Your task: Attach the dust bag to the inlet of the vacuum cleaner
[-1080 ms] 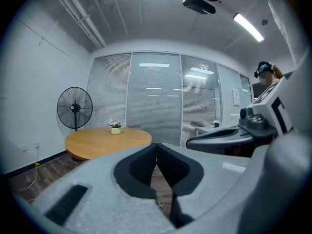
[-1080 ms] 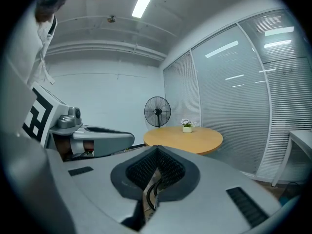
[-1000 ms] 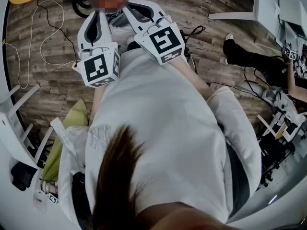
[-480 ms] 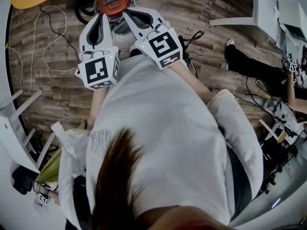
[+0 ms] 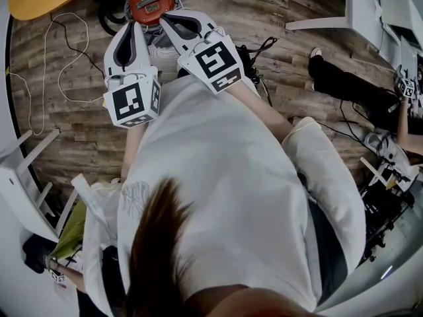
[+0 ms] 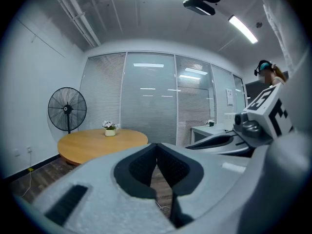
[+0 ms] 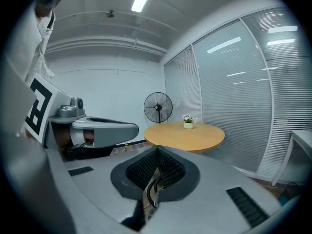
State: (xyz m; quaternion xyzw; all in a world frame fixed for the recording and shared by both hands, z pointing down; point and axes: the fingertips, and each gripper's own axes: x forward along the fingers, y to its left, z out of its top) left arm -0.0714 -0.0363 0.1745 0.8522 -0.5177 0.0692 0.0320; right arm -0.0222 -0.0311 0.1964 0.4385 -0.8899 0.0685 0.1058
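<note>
A round red canister vacuum cleaner (image 5: 151, 2) sits on the wood-plank floor (image 5: 79, 124) ahead of the person, top facing up; its round body shows no clear long axis. The left hand-held gripper (image 6: 156, 155) and right hand-held gripper (image 7: 156, 157) are pressed together, empty. Seemingly the start: next, find and pinch the dust bag, unseen here.

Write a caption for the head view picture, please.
Seen from above, a person holds the left gripper and right gripper, both shut and empty, near a red vacuum cleaner.
</note>
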